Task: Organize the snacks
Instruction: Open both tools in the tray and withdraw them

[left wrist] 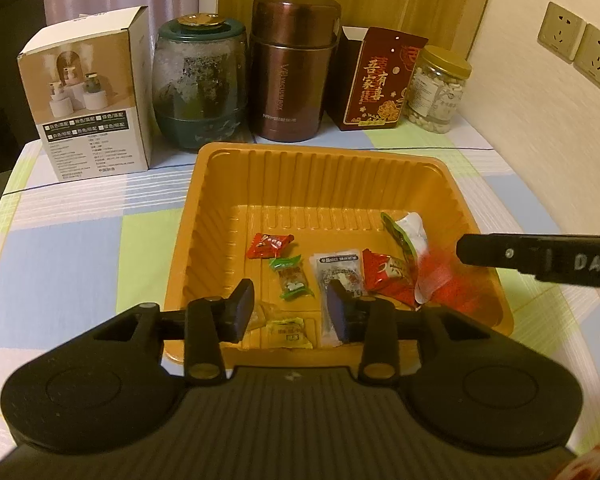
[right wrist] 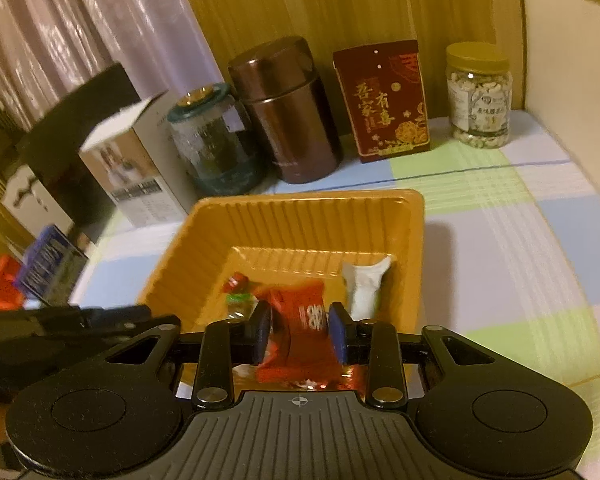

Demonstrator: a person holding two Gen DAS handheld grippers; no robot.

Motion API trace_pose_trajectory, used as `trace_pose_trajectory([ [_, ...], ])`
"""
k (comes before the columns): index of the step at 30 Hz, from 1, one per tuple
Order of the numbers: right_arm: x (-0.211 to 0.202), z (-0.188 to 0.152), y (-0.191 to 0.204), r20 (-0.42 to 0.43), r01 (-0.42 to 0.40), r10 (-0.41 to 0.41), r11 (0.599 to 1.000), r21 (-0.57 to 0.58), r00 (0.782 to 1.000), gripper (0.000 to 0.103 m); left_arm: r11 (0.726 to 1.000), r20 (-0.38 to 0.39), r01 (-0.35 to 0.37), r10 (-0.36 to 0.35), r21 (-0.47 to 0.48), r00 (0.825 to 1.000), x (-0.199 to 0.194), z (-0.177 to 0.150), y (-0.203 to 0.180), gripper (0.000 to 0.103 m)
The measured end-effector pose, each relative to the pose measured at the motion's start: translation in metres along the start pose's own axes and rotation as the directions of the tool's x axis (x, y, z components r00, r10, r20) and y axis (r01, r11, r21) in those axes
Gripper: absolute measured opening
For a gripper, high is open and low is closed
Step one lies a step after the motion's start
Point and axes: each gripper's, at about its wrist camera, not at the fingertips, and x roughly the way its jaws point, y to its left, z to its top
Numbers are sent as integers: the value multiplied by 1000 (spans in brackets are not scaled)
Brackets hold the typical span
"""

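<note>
We hold both grippers over the near end of the orange tray (left wrist: pixel 320 168), which sits on the checked tablecloth (left wrist: pixel 80 248) as the one place where the loose snacks are gathered. Our left gripper (left wrist: pixel 288 312) hangs with its jaws parted and nothing pressed between them; a yellow candy (left wrist: pixel 290 330) and a clear-wrapped white packet (left wrist: pixel 332 280) lie on the tray floor below. Our right gripper (right wrist: pixel 300 334) also stands with its jaws apart, and a blurred red packet (right wrist: pixel 300 320) shows between the pads without being pinched, so we judge it loose and dropping into the tray. A red candy (left wrist: pixel 269 245), a green-wrapped sweet (left wrist: pixel 294 278) and a white-and-green pouch (left wrist: pixel 406 232) already rest inside, the pouch leaning on the right wall. The far half of the tray floor is bare, which leaves room for more. The ribbed walls rise steeply, so anything set down must clear the rim first. Behind the tray stand a white carton (left wrist: pixel 88 96), a green-lidded jar (left wrist: pixel 200 84), a brown flask (left wrist: pixel 294 68), a red box (left wrist: pixel 380 80) and a nut jar (left wrist: pixel 438 90), close to the far rim, so we would rather work from the near side, where the cloth is open.
</note>
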Motion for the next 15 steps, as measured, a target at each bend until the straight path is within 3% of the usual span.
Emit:
trace_pose_trajectory([
  [1, -2, 0, -2, 12, -5, 5, 1000, 12, 1000, 57, 1000, 0, -3, 3, -2, 1000, -1, 0, 0, 39],
  [3, -6, -1, -5, 21, -2, 1, 1000, 22, 1000, 58, 1000, 6, -7, 7, -1, 1000, -4, -2, 0, 43],
  [10, -29, -18, -24, 12, 27, -29, 993, 115, 1000, 59, 1000, 38, -11, 12, -12, 999, -24, -17, -3, 72],
  [15, -54, -43, -24, -12, 49, -48, 990, 135, 999, 60, 1000, 66, 9, -7, -22, 998, -47, -36, -12, 87],
])
